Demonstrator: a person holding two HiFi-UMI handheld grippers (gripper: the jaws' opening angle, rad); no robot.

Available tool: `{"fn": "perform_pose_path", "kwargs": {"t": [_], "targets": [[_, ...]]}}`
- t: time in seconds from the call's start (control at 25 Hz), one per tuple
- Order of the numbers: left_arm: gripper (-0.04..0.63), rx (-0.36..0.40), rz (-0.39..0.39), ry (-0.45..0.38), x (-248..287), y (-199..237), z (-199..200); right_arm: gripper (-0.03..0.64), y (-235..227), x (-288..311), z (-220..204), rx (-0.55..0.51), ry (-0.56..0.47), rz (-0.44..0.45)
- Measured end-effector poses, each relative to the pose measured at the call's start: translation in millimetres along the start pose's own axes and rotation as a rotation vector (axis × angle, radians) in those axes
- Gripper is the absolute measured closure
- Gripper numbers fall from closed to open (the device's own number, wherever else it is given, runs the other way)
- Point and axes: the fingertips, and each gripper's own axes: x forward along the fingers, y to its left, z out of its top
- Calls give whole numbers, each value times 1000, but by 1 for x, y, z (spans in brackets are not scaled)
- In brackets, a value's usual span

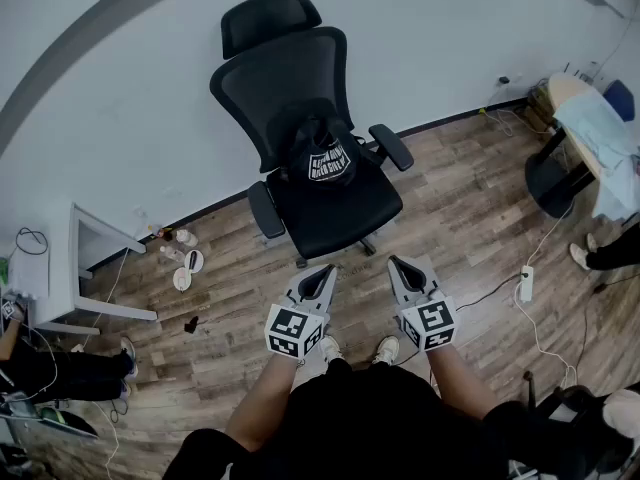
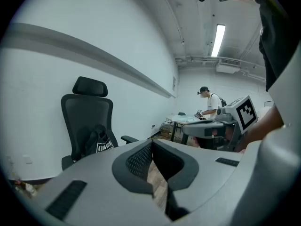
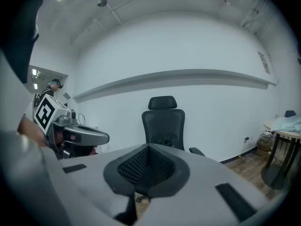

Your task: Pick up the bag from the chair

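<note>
- Bag (image 1: 325, 158) untouched; held left gripper (image 1: 321, 270) and right gripper (image 1: 401, 263) low, fingers pressed together, pinching nothing.
- Sat well beyond both fingertips, slumped against the backrest on the chair (image 1: 340, 213) seat.
- Probably risked shoving soft fabric aside, or rolling the chair away, if reached in unopened.

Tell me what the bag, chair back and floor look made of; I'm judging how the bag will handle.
Bag: probably soft matte black fabric; it slumps and creases, with white print. Chair back: seemingly black mesh, on a plastic-looking frame. Floor: brown planks with visible grain, wood or laminate, cannot tell which.
</note>
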Motion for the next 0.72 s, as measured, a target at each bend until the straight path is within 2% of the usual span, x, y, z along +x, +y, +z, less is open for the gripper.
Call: {"fn": "perform_pose_path", "kwargs": {"t": [0.28,0.72], "targets": [[574,2,-9,1,1,4,3,598,2,3,25,-33,-66,-4],[575,8,-14,-4,0,12,5,598,10,14,28,-39,-62,7]]}}
